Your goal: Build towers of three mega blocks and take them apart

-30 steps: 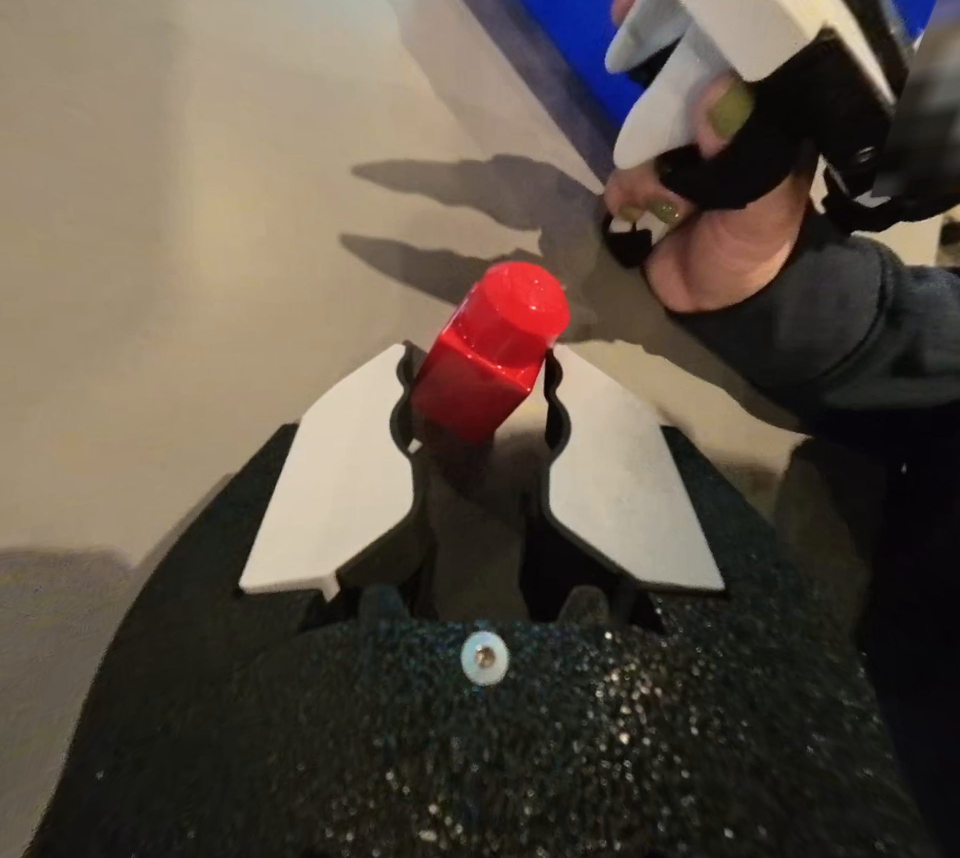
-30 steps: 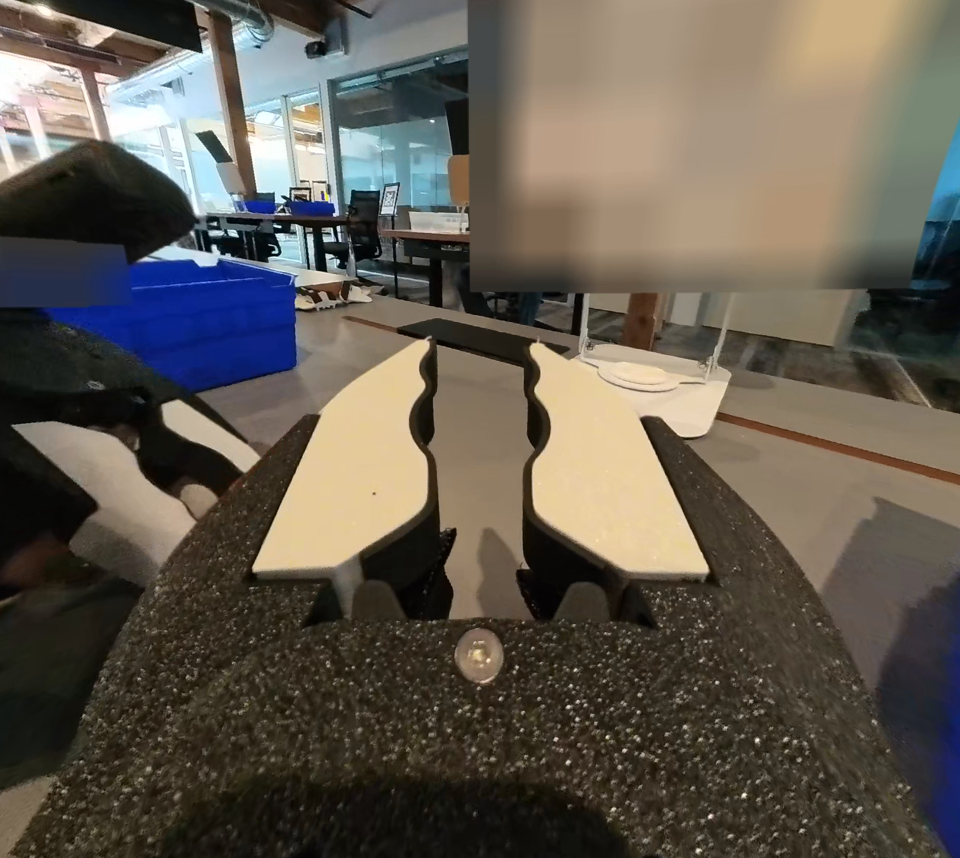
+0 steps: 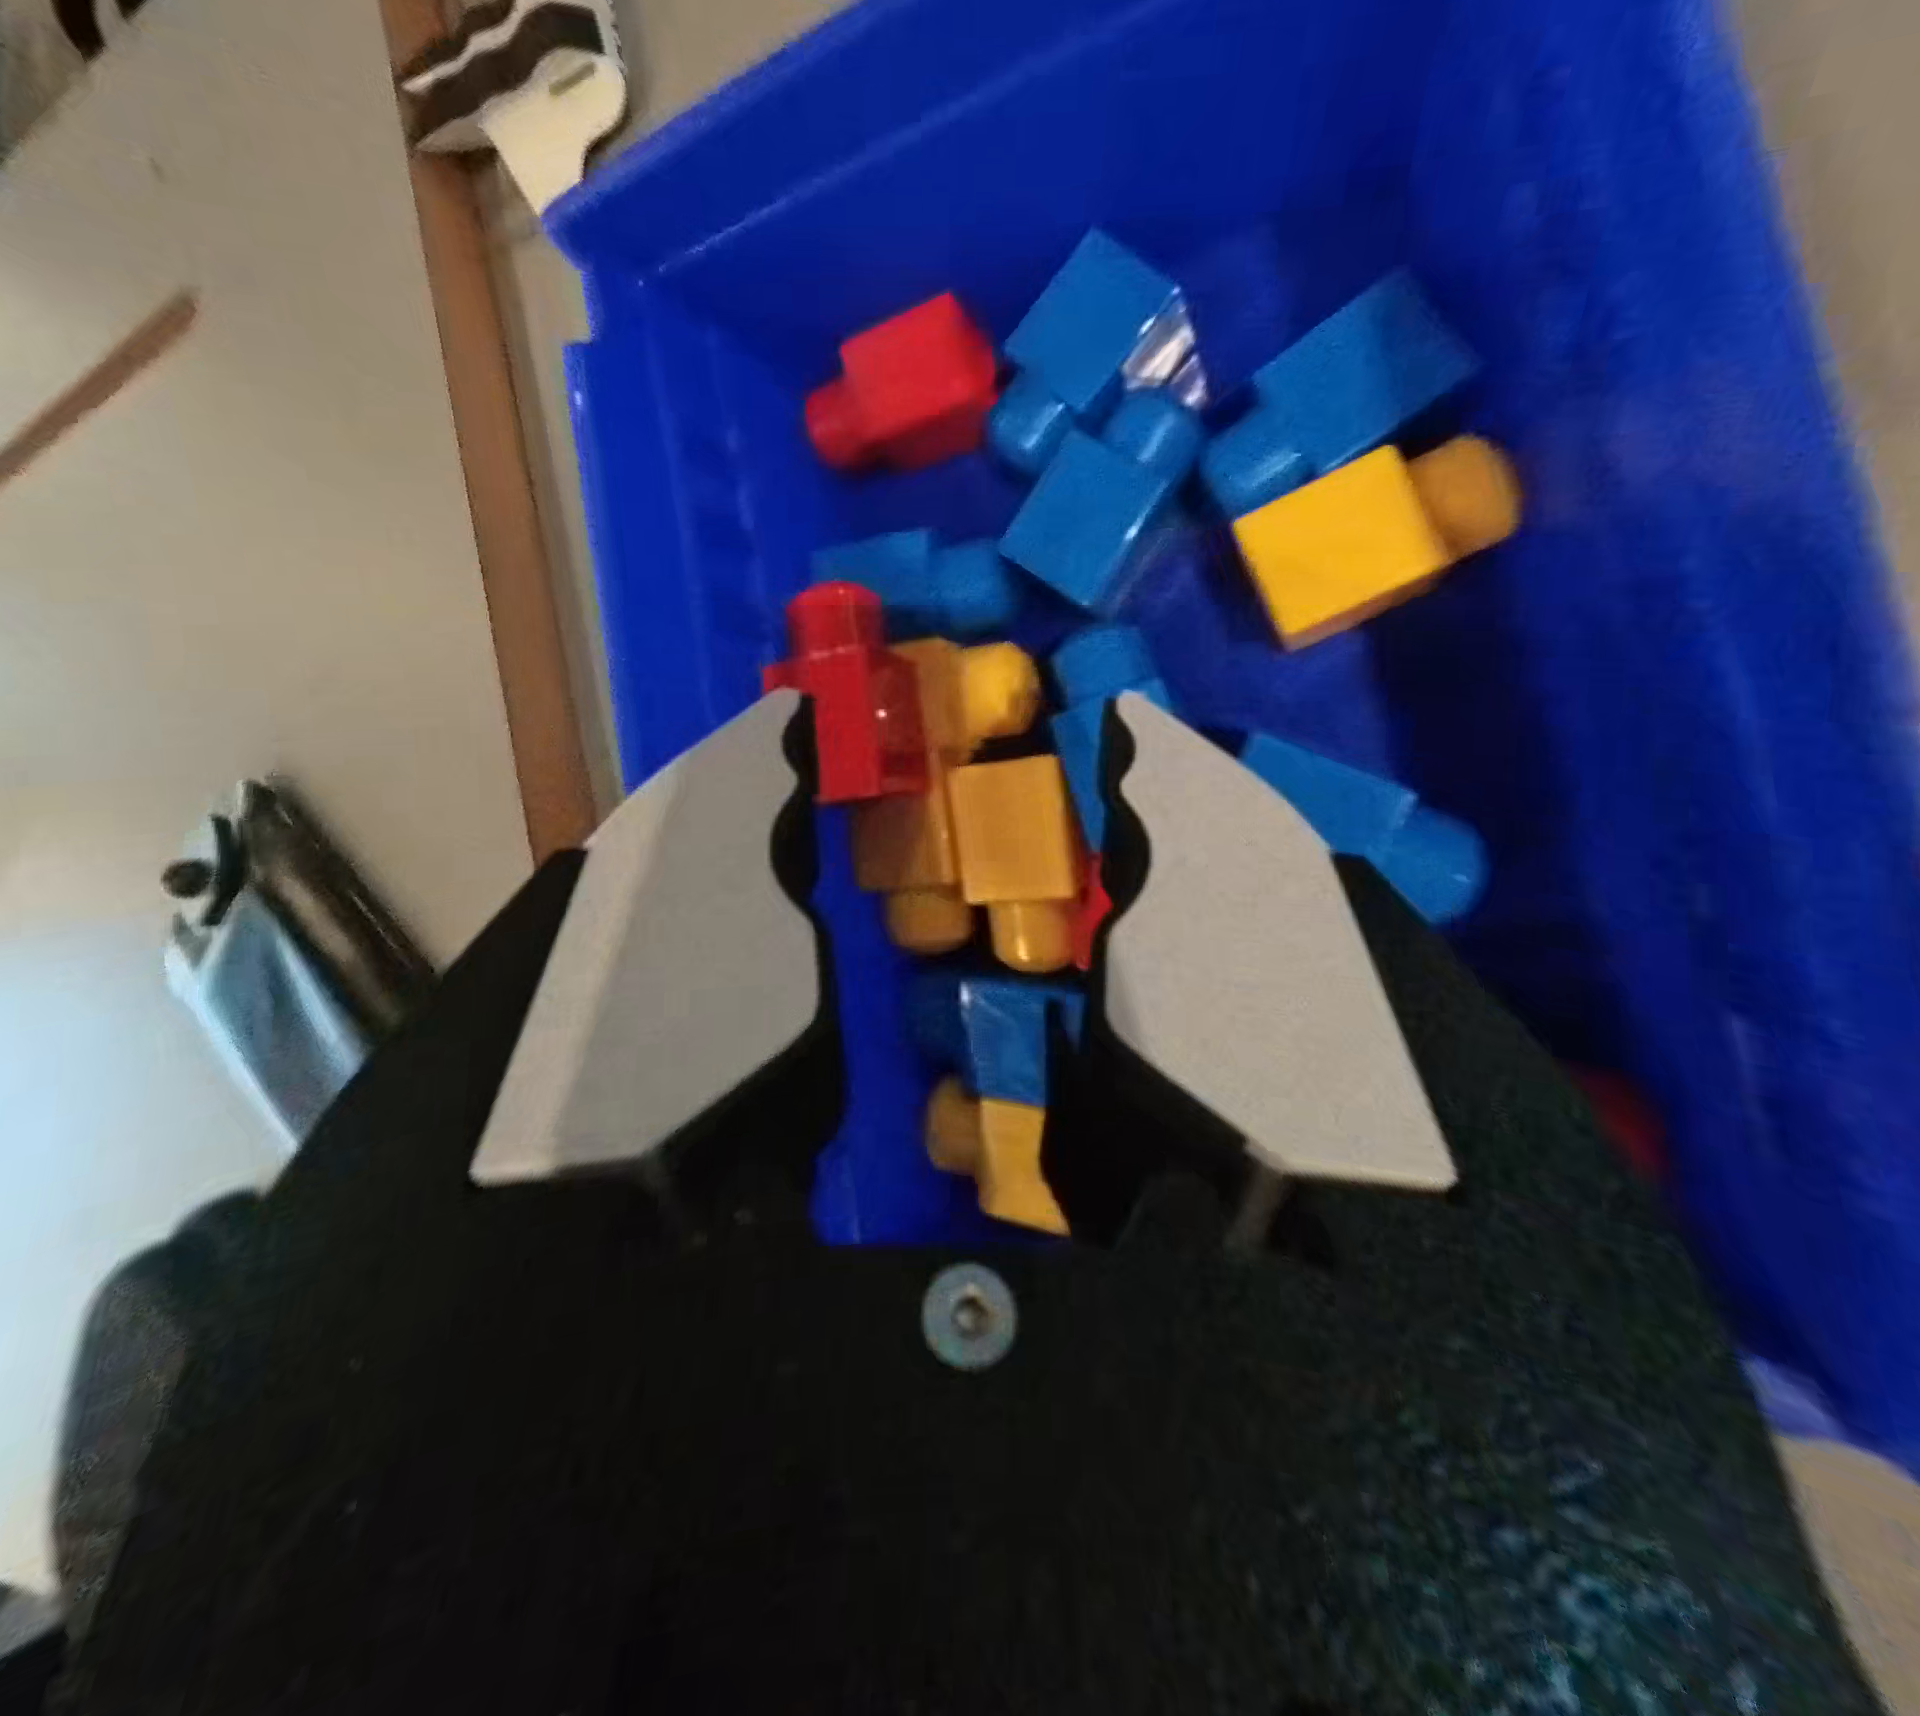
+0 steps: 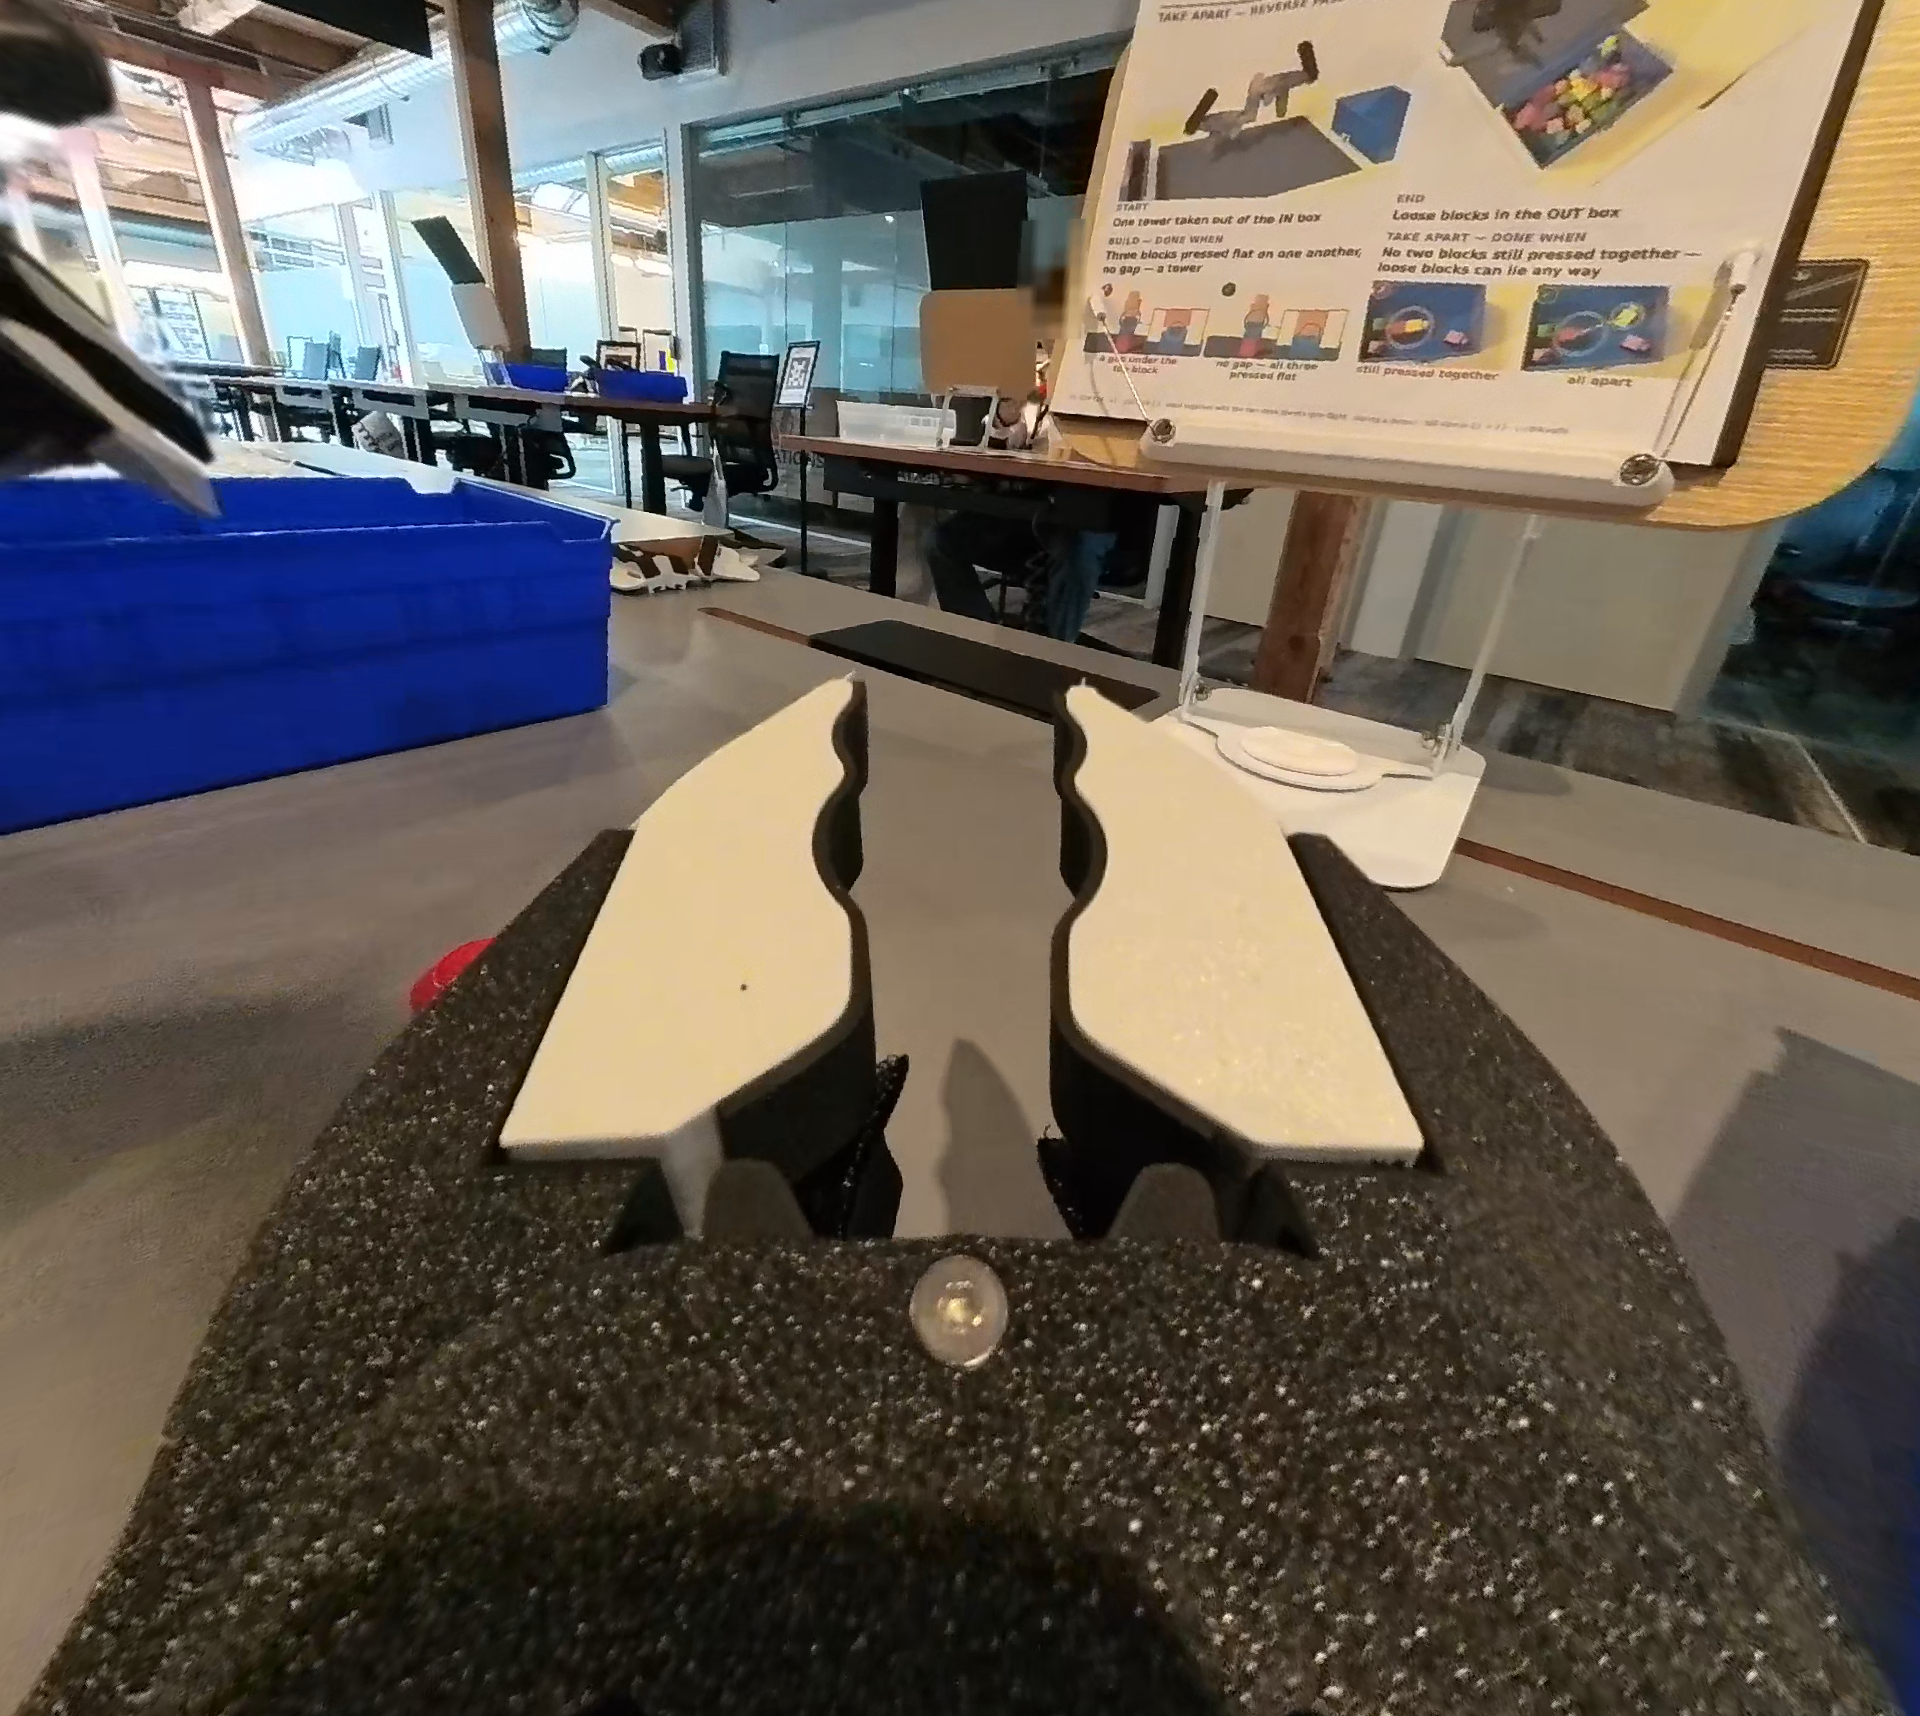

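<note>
In the left wrist view my left gripper point(image 3: 951, 710) hangs over the blue bin point(image 3: 1621, 523) with its jaws wide apart. A red block point(image 3: 847, 710) is by the left fingertip, loose and blurred, and the right finger does not touch it. Several blue, yellow and red blocks lie loose in the bin, among them another red block point(image 3: 904, 399) and a yellow block point(image 3: 1351, 544). My right gripper point(image 4: 961, 700) is open and empty, low over the grey table point(image 4: 260, 918). Part of a red block point(image 4: 447, 986) shows on the table by its left side.
In the right wrist view the blue bin point(image 4: 312, 627) stands at the left with the left gripper point(image 4: 104, 419) above it. An instruction board on a white stand point(image 4: 1403, 160) stands at the right. A black mat point(image 4: 977, 669) lies ahead. Striped parts point(image 3: 509, 4) lie beyond the bin.
My left gripper has moved from the table to above the bin and opened, letting go of the red block. My right gripper has opened a little wider and stays over the table.
</note>
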`<state>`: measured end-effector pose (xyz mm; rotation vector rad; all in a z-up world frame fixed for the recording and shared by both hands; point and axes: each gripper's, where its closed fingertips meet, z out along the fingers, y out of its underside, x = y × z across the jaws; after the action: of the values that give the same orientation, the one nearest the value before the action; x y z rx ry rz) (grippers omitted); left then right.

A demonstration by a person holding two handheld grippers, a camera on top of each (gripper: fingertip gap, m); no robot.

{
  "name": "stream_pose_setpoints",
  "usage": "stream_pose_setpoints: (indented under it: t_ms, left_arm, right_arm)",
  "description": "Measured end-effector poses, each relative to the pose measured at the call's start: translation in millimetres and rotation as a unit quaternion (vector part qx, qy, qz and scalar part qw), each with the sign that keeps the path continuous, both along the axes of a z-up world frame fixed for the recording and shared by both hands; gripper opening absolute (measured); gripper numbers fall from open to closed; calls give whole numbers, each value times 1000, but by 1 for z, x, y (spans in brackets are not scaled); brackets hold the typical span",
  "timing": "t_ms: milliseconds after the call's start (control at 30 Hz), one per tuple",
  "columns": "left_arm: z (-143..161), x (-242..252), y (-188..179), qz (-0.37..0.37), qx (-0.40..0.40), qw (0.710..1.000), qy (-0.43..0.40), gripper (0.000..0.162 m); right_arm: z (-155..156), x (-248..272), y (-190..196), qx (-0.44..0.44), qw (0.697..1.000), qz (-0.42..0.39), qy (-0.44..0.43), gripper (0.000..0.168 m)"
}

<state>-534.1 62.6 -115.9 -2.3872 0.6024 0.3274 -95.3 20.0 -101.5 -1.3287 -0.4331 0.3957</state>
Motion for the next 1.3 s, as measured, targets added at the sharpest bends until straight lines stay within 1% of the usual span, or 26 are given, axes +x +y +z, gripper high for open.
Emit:
stream_pose_setpoints:
  t_ms: [33, 100, 200, 300, 367, 433, 533, 600, 633, 667, 733, 800, 867, 933, 967, 1033, 1100, 1133, 1200, 1267, 1300]
  left_arm:
    - [-6, -4, 7, -7, -5, 1000, 17, 46]
    - [-21, -11, 18, -15, -32, 998, 46, 45]
    - [-40, -14, 31, -22, -79, 994, 67, 43]
    - [-49, -26, 41, 2, -116, 988, 100, 53]
    - [-57, -29, 40, 24, -154, 982, 105, 55]
    - [-63, -36, 36, 43, -189, 971, 136, 58]
    - [-62, -47, 34, 50, -212, 952, 214, 46]
    - [-62, -47, 34, 54, -214, 947, 234, 41]
    - [-61, -48, 34, 55, -215, 945, 242, 34]
    - [-58, -48, 35, 51, -208, 944, 250, 27]
    - [-50, -40, 40, 26, -166, 957, 234, 26]
    - [-38, -21, 42, 4, -110, 978, 178, 26]
    - [-22, -2, 40, -11, -61, 991, 118, 26]
    - [-2, 26, 36, -38, -7, 998, 47, 26]
    - [11, 47, 32, -68, 22, 997, 7, 26]
    - [39, 101, 17, -139, 76, 985, -74, 26]
    - [69, 169, -10, -222, 126, 953, -165, 26]
    - [77, 199, -25, -253, 143, 938, -190, 26]
    - [78, 249, -51, -297, 172, 917, -205, 26]
    - [63, 285, -67, -323, 205, 904, -191, 26]
    - [51, 296, -69, -325, 216, 904, -174, 26]
  right_arm:
    - [0, 0, 0, -1, 1000, 1, 0, 34]
    - [-1, -1, 0, -2, 1000, 3, -1, 34]
    - [-2, -3, 0, -6, 1000, 8, -4, 34]
    - [-2, -4, 0, -6, 1000, 11, -2, 34]
    - [-2, -3, 0, -8, 1000, 12, 2, 34]
    - [-1, -3, -1, -7, 1000, 13, 4, 34]
    - [-2, -4, 0, -10, 1000, 14, 2, 35]
    - [-2, -4, -1, -11, 1000, 16, 3, 35]
    - [-2, -4, -1, -10, 1000, 16, 4, 35]
    - [-2, -4, -1, -10, 1000, 15, 5, 35]
    - [-2, -3, -1, -11, 1000, 15, 6, 35]
    - [-2, -3, 0, -12, 1000, 14, 8, 35]
    - [-2, -3, 0, -12, 1000, 14, 7, 35]
    - [-2, -3, -1, -12, 1000, 14, 7, 35]
    - [-2, -2, -1, -12, 1000, 13, 9, 35]
    - [-1, 0, -1, -8, 1000, 9, 14, 35]
    - [1, 3, -1, -7, 1000, 7, 22, 35]
    - [1, 5, 0, -9, 1000, 4, 25, 35]
    - [2, 8, 0, -7, 999, 2, 32, 35]
    - [2, 9, 0, -8, 1000, 1, 27, 35]
    - [2, 9, -1, -7, 1000, 1, 23, 35]
